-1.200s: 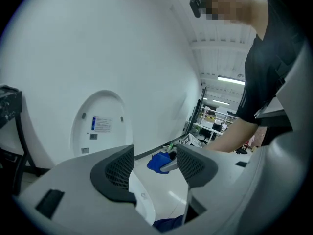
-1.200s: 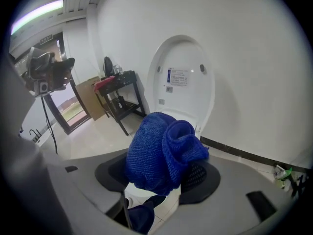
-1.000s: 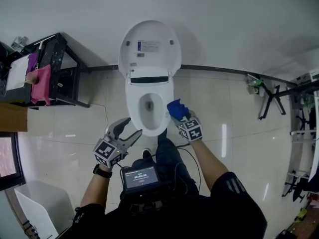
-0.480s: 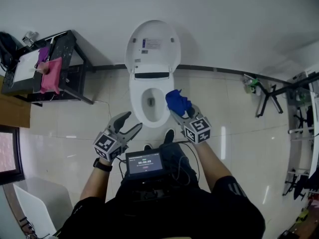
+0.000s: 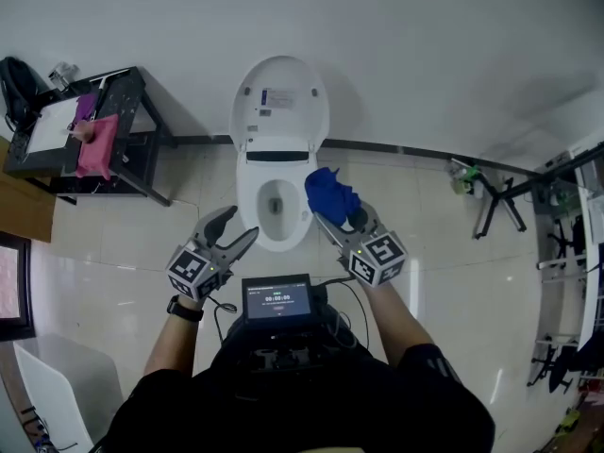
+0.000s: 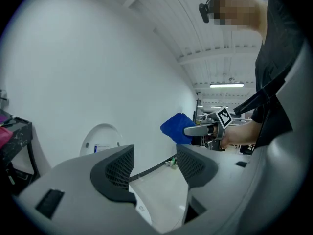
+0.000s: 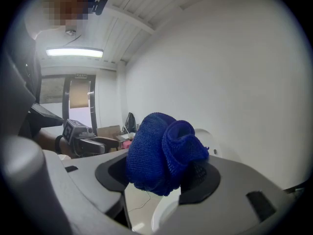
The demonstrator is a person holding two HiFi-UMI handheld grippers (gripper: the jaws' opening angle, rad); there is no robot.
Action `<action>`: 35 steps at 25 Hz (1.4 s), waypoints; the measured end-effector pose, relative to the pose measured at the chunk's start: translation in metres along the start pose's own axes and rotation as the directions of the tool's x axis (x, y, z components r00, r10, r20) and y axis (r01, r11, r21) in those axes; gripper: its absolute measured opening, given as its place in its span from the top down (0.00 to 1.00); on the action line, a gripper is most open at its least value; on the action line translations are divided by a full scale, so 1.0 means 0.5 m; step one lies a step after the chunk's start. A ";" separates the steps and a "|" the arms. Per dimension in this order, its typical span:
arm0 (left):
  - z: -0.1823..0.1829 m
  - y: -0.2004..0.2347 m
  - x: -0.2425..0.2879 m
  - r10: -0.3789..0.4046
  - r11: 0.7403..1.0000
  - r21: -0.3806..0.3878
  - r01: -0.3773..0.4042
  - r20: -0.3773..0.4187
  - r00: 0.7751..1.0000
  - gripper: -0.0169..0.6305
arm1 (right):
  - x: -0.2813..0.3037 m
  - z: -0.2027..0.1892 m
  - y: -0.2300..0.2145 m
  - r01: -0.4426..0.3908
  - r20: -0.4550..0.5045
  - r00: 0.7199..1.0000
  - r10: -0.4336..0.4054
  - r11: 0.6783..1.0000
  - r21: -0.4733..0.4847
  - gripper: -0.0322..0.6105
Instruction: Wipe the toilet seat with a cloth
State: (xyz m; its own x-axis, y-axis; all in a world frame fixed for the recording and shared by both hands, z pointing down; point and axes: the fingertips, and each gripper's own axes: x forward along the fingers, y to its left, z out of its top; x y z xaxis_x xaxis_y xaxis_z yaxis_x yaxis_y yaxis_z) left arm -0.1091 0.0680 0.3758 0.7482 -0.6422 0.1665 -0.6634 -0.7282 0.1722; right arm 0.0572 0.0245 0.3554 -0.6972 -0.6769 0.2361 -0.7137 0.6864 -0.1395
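My right claw (image 5: 338, 221) holds the cloth (image 5: 328, 194) over the right rim of the toilet (image 5: 276, 155). My left claw (image 5: 242, 225) hangs before its left front. A rack (image 5: 123, 149) stands left of the toilet.

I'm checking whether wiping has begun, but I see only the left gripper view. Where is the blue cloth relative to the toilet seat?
Observer: Head view: the blue cloth sits over the toilet seat's right rim; contact is unclear.
Operator: Is it gripped?
Observer: Right gripper view: the right gripper is shut on the bunched cloth.
Operator: And my own gripper?
Observer: Head view: the left gripper hovers beside the seat's front-left edge.
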 end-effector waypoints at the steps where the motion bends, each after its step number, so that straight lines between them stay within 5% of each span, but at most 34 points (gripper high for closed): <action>1: 0.015 -0.010 0.008 0.004 1.000 0.002 -0.004 0.007 1.000 0.56 | -0.008 0.009 -0.002 -0.008 0.008 1.000 0.008 1.000 -0.006 0.54; 17: 0.081 -0.112 0.059 0.071 0.997 0.017 -0.072 0.051 0.996 0.56 | -0.102 0.015 -0.012 -0.147 0.015 0.989 0.147 0.989 -0.025 0.55; 35: 0.071 -0.125 0.035 0.068 0.997 0.034 -0.070 0.043 0.997 0.56 | -0.117 0.018 0.007 -0.156 0.015 0.988 0.156 0.988 -0.015 0.55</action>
State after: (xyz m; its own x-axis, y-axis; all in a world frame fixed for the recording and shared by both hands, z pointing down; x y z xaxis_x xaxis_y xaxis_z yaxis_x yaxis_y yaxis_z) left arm -0.0541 0.0936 0.3333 0.7009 -0.7001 0.1364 -0.7132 -0.6893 0.1272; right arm 0.0948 0.0641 0.3322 -0.8009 -0.5654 0.1973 -0.5953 0.7874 -0.1602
